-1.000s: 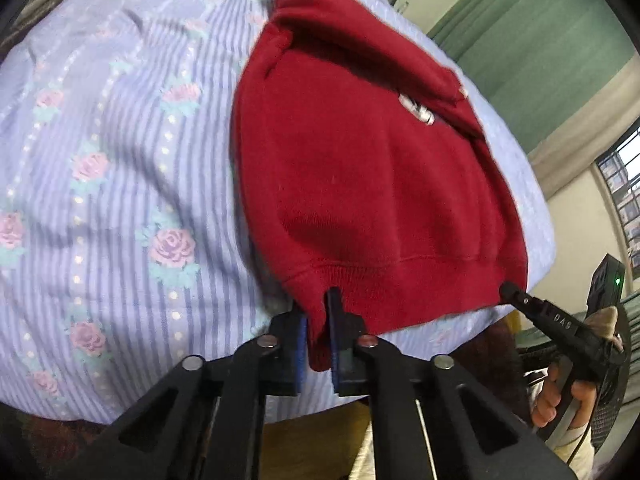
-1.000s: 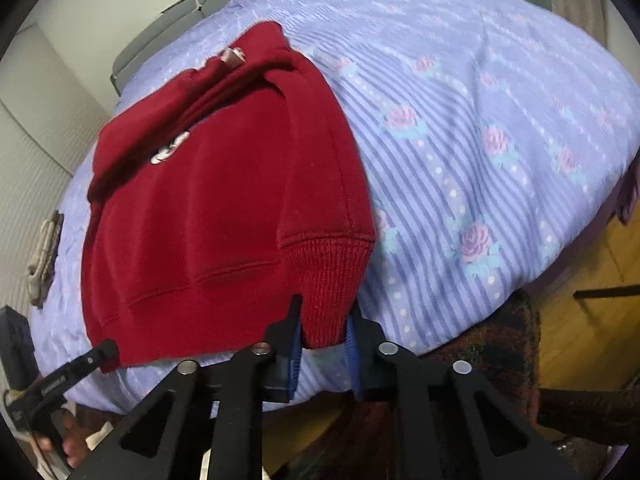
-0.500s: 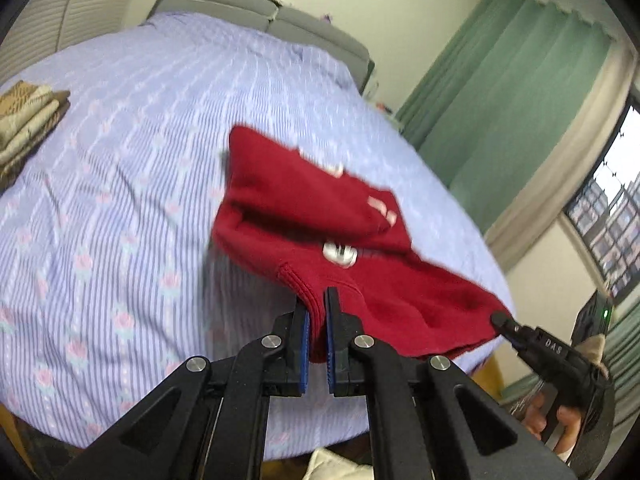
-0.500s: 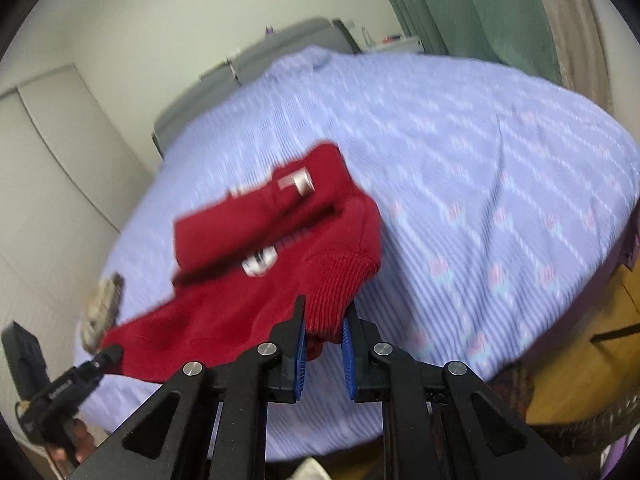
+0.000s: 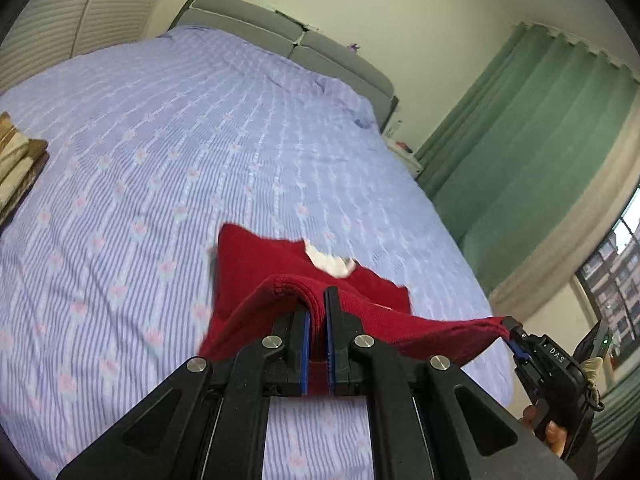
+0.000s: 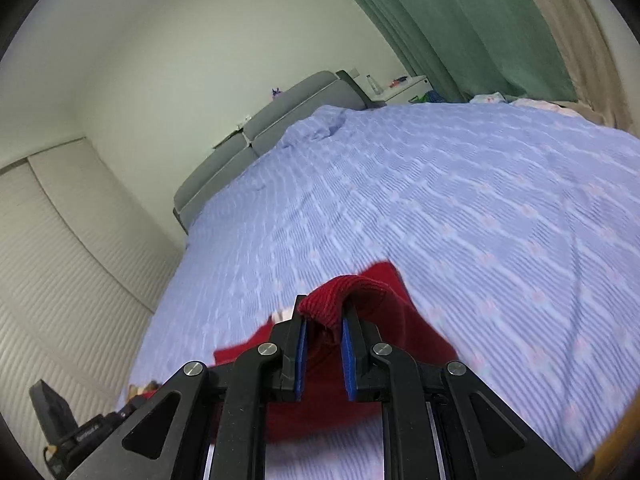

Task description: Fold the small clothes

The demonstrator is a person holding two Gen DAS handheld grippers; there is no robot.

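Left wrist view: the left gripper (image 5: 316, 312), lower centre of the frame, is clenched on the ribbed hem of the red sweater (image 5: 280, 256), with cloth filling the gap between its blue pads (image 5: 305, 354). A second ago the sweater lay flat across the upper centre of the frame; now its hem is lifted and carried over the body, which remains on the bed (image 5: 200, 128) at mid-frame, a white patch (image 5: 330, 262) showing on top. The hem stretches taut to the right gripper (image 5: 514, 334) at the lower right edge, which bears the letters "DAS". The patch carries no writing that can be read. A folded tan cloth (image 5: 18, 168) lies at the left edge, and a green curtain (image 5: 532, 152) fills the upper right. Right wrist view: the right gripper (image 6: 323, 316), lower centre, grasps the other hem corner, with red rib bunched over and between its pads (image 6: 349, 356). Compared with a second ago, the sweater (image 6: 416, 332) has dropped from the centre of the frame to the bottom, mostly behind the fingers, and the bed (image 6: 440, 200) fills the middle. The left gripper (image 6: 132, 404) shows at lower left; printing on it is too blurred to read. Motion blur softens the bed pattern in this view.
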